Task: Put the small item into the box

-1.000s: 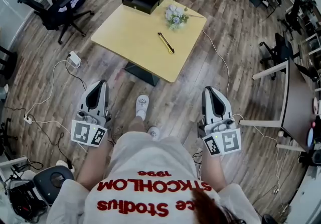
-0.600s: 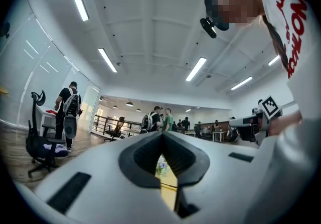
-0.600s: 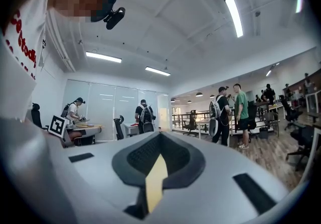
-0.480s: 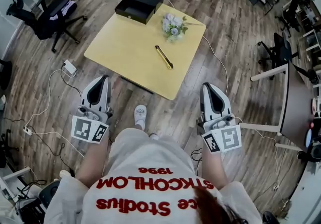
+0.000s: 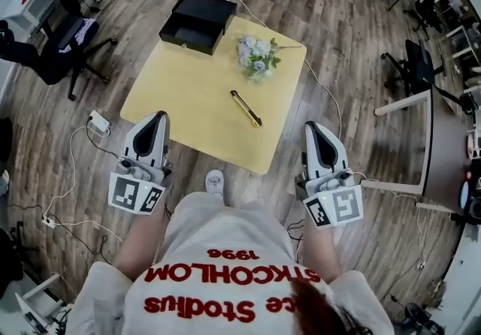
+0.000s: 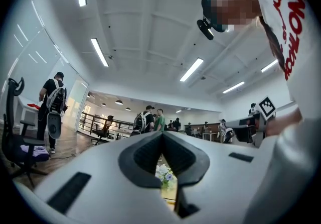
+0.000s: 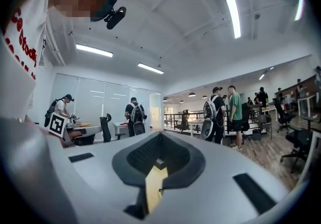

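A thin gold-and-black small item [image 5: 246, 108] lies near the middle of the yellow table [image 5: 180, 93]. An open black box [image 5: 197, 19] sits at the table's far left corner, with a bunch of pale flowers [image 5: 256, 55] to its right. My left gripper [image 5: 157, 119] hangs at the table's near left edge and my right gripper [image 5: 315, 131] just off its near right corner. Both are shut with nothing between the jaws. Through the left gripper's [image 6: 161, 134] jaw gap the flowers [image 6: 164, 173] show. The right gripper's [image 7: 159, 135] gap shows yellow table top [image 7: 153, 188].
A dark office chair [image 5: 52, 40] stands left of the table. A power strip [image 5: 98, 122] and cables lie on the wood floor. A white-legged desk [image 5: 440, 153] and chairs stand at the right. People stand beyond the table's far side.
The person has stepped forward. The table has come closer in the head view, and both grippers now sit at its near edge, still shut.
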A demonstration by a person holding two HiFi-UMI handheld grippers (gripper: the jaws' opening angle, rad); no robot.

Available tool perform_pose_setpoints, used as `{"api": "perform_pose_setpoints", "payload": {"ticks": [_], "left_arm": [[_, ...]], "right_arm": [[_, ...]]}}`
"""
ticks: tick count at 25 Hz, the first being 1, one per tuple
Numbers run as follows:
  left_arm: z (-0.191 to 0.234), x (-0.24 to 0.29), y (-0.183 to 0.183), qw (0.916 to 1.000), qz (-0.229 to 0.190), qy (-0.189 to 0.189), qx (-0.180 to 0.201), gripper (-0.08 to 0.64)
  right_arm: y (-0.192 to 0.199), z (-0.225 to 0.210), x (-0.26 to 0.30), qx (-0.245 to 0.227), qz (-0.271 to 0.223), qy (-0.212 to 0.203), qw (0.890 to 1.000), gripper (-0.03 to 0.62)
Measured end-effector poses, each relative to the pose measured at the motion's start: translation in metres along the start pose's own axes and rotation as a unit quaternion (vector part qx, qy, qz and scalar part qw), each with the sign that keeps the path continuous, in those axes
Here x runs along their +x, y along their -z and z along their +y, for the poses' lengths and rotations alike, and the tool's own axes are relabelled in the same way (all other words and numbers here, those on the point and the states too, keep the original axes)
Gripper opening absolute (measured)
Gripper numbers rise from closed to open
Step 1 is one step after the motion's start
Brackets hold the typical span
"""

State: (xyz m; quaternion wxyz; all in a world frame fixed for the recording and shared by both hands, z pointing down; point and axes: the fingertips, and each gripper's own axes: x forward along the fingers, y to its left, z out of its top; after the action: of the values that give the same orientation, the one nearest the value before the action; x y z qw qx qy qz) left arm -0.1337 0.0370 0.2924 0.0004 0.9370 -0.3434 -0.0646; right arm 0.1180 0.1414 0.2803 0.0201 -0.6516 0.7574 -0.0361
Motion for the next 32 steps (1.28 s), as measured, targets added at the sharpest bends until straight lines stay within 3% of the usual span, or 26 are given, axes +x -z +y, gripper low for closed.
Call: {"api": "perform_pose_setpoints", "payload": {"ticks": [10, 22, 32], "left_arm": [[0.025, 0.036, 0.015, 0.9998, 0.015, 0.007, -0.014, 0.002], [0.033, 0.072, 0.004, 0.9979, -0.002, -0.064, 0.010, 0.002], [0.035, 0.083, 0.012, 0.9935, 0.004, -0.112, 0.016, 0.002]], "right_arm": [[0.007, -0.018, 0.036, 0.008, 0.021, 0.015, 1.000, 0.003], [-0.009, -0.060, 0.091, 0.008, -0.002, -0.058, 0.998, 0.005], [0.007, -0.078, 0.126, 0.026, 0.014, -0.108, 0.994, 0.005]]}}
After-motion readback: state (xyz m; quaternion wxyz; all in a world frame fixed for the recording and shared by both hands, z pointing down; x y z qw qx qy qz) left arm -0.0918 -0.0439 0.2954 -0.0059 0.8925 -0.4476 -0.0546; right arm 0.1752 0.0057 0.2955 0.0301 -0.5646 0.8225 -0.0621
